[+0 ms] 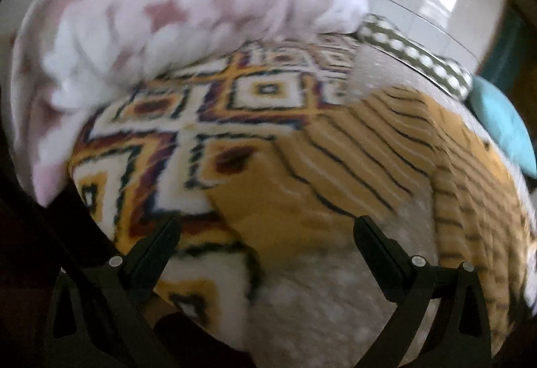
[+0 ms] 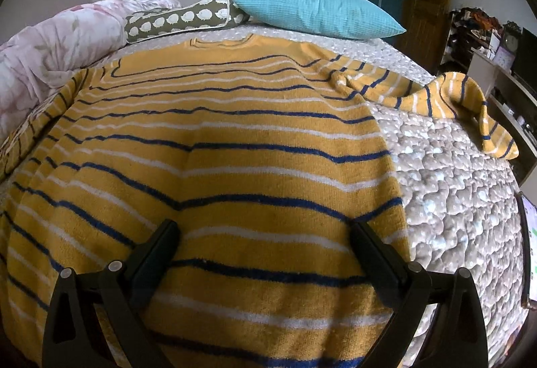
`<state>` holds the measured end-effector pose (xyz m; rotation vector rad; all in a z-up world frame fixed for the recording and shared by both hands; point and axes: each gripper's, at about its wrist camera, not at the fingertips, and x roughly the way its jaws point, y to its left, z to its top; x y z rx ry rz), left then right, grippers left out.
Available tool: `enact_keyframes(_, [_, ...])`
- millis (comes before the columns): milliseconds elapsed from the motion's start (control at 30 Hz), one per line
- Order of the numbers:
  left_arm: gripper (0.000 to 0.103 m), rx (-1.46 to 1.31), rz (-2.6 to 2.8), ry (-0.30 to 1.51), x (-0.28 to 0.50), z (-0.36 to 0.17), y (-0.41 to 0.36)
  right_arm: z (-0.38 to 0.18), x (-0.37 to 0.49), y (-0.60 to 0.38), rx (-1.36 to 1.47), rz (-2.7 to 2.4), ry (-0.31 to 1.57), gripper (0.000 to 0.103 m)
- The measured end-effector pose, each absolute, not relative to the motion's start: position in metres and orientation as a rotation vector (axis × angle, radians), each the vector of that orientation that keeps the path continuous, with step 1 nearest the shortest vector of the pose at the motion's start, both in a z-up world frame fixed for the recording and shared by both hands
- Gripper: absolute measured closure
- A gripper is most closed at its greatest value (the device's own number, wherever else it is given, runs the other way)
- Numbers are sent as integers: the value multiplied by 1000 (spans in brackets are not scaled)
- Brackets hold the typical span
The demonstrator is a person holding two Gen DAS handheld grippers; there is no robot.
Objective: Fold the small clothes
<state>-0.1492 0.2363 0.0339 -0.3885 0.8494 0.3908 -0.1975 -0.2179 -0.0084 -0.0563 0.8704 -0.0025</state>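
2 sets of tongs, both spread wide and gripping nothing. Right tongs [image 2: 263,242] hang over the mustard-yellow striped sweater [image 2: 214,166], which lies flat on the quilted bedspread [image 2: 453,186], navy and white stripes running across, collar toward the teal pillow [image 2: 319,13]. 1 sleeve [image 2: 436,99] is flung out right, rumpled and partly raised. Left tongs [image 1: 266,235] hover at the sweater's other edge, where it overlaps a geometric-patterned blanket [image 1: 208,119]. Left view is blurred; a pink floral duvet [image 1: 167,8] bulks behind.
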Motion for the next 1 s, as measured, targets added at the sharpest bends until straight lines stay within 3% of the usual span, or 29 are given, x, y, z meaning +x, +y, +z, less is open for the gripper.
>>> enact_keyframes(67, [1, -434, 372, 861, -142, 27, 248, -9, -198, -218, -56, -2, 870, 1])
enact_keyframes(133, [10, -437, 384, 876, -130, 22, 256, -9, -198, -219, -55, -2, 870, 1])
enact_keyframes(167, [26, -427, 386, 881, -125, 21, 255, -9, -198, -219, -55, -2, 870, 1])
enact_keyframes(200, [56, -415, 381, 891, -119, 21, 255, -9, -198, -219, -55, -2, 870, 1])
enact_keyframes(267, [91, -414, 363, 947, -105, 17, 254, -10, -198, -219, -56, -2, 869, 1])
enact_keyframes(367, [92, -363, 406, 961, -97, 22, 258, -9, -198, -218, -59, -4, 867, 1])
enact_keyframes(667, [92, -137, 714, 799, -47, 115, 308, -8, -196, -217, -66, -9, 865, 1])
enact_keyframes(867, [93, -104, 569, 770, -15, 150, 254, -8, -196, -217, -66, -8, 865, 0])
enact_keyframes(1000, [93, -147, 306, 804, 17, 155, 170, -8, -196, -218, -56, -4, 855, 0])
